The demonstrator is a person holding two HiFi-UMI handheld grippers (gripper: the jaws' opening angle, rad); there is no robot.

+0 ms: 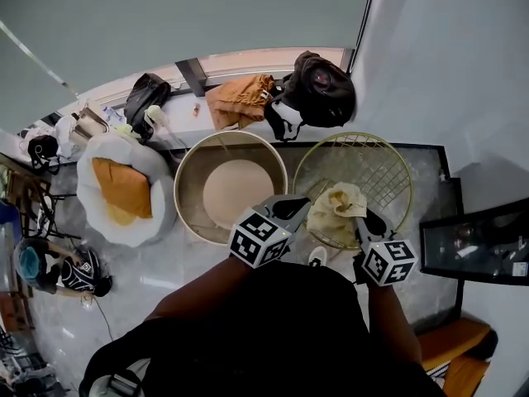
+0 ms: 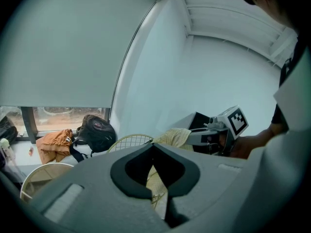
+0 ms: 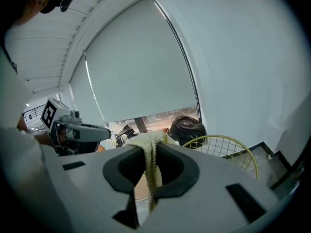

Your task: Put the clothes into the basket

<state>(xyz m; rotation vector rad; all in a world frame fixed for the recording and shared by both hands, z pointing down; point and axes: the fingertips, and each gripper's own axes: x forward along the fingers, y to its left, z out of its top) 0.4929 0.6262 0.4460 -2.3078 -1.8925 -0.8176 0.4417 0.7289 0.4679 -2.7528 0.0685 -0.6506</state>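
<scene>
Hanging limp: cloth (image 1: pixel 335 209), pale yellow, looks light and soft, no stiffness. Left gripper (image 1: pixel 295 208) and right gripper (image 1: pixel 364 219) each pinch a bunched edge, cloth slung between them above the basket (image 1: pixel 376 168). Grip bunched folds; single thin layer may slip.

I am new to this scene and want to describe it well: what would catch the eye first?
First the pale yellow cloth, pinched by the left gripper and the right gripper over the near edge of the yellow wire basket. Left of that basket stands a round beige tub, and an orange garment lies on the window sill behind.
</scene>
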